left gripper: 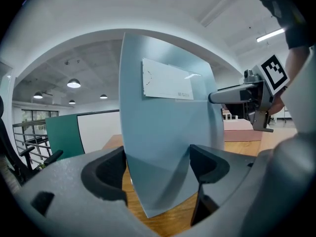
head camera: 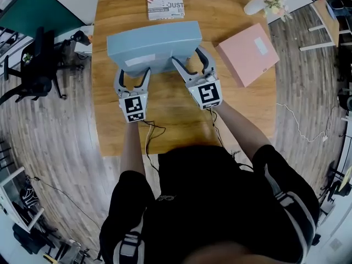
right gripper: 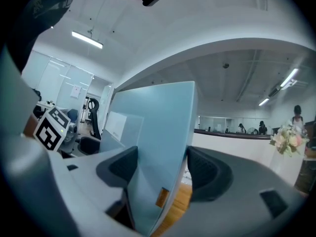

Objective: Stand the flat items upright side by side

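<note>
A light blue flat box [head camera: 154,45] stands upright on its long edge on the wooden table [head camera: 242,109], tilted slightly, with a white label on its near face. My left gripper [head camera: 133,75] is shut on the box's lower left end, and my right gripper [head camera: 190,59] is shut on its right end. In the left gripper view the blue box [left gripper: 163,147] fills the gap of the left gripper [left gripper: 158,169], pads against both faces. In the right gripper view the blue box [right gripper: 158,132] sits edge-on in the right gripper [right gripper: 160,169]. A pink flat box [head camera: 247,54] lies flat to the right.
A flat item with black, white and red print [head camera: 165,0] lies at the table's far edge. A white vase of flowers [head camera: 267,3] stands at the far right corner. A black chair [head camera: 36,65] is on the floor to the left. Cables hang off the near table edge.
</note>
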`<state>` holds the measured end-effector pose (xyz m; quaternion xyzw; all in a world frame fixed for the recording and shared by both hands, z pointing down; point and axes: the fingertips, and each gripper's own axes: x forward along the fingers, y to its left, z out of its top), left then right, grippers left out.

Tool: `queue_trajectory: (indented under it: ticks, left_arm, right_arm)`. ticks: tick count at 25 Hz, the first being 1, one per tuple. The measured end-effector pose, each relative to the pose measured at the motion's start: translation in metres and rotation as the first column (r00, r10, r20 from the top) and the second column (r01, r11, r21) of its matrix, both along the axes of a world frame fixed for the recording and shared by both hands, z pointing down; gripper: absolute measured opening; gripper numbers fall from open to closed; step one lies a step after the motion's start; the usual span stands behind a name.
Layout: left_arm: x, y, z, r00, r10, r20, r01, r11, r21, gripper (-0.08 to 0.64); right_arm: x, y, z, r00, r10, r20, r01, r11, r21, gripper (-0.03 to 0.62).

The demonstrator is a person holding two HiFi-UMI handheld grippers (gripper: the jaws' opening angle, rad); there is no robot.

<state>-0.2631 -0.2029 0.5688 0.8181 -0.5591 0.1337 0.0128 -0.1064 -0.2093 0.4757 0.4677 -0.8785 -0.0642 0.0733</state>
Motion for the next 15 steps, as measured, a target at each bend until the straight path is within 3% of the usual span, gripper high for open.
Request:
queue_trajectory:
  ticks: [5, 10, 15]
  left_arm:
    - [-0.008, -0.034, 0.002, 0.999, -0.048, 0.006, 0.048, 0.999, 0.024, 0.414]
    - [-0.004, -0.048, 0.0, 0.999, -0.041, -0.001, 0.041, 0.999, 0.025, 0.413]
    - [-0.003, -0.041, -0.001, 0.996, -0.067, -0.056, 0.068, 0.998, 0.019, 0.413]
  right_arm:
    - [-0.009, -0.028, 0.0, 0.999, 0.019, -0.051, -0.018, 1.0, 0.015, 0.31]
    - [-0.006, -0.042, -0.001, 0.999, 0.031, -0.042, -0.03, 0.999, 0.018, 0.31]
    - [-0.004, -0.047, 0.001, 0.999, -0.028, -0.035, 0.028, 1.0, 0.009, 0.31]
